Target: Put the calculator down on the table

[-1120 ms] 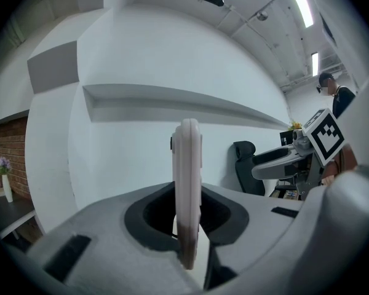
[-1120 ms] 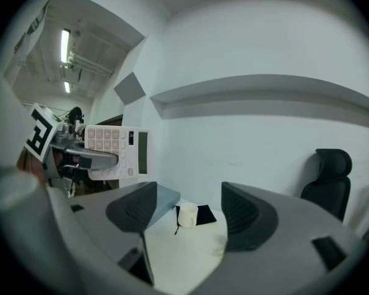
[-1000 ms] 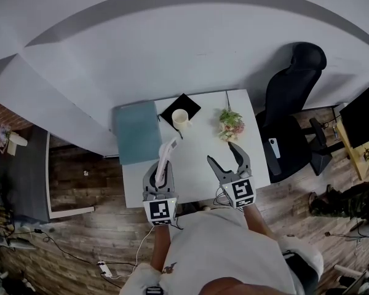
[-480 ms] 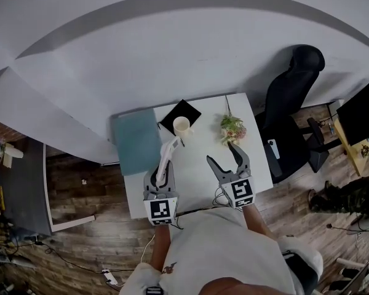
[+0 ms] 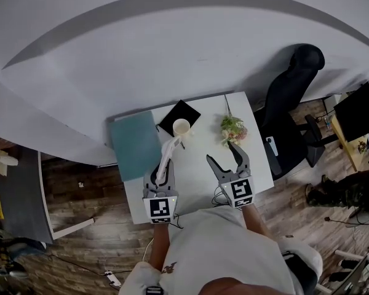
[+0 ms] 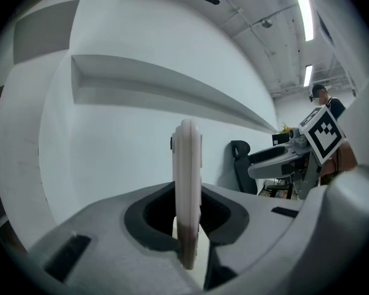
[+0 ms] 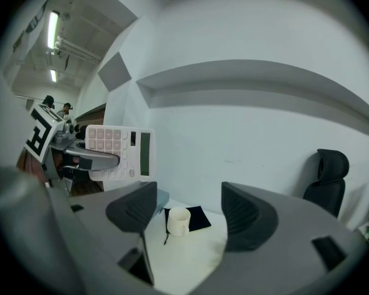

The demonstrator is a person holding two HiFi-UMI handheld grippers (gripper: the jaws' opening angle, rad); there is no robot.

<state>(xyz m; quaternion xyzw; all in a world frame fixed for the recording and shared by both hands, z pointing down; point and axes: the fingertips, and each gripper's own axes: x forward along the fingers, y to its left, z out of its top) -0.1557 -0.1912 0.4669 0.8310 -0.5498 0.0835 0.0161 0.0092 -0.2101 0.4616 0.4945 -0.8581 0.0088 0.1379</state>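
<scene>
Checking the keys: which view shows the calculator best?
The right gripper view: the calculator faces it, keys and display visible. The left gripper view shows only its thin edge; the head view shows it small.

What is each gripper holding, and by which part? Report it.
Left gripper: the calculator, pinched across its flat faces at the keypad end, with the display end sticking out ahead. Right gripper: nothing, open.
</scene>
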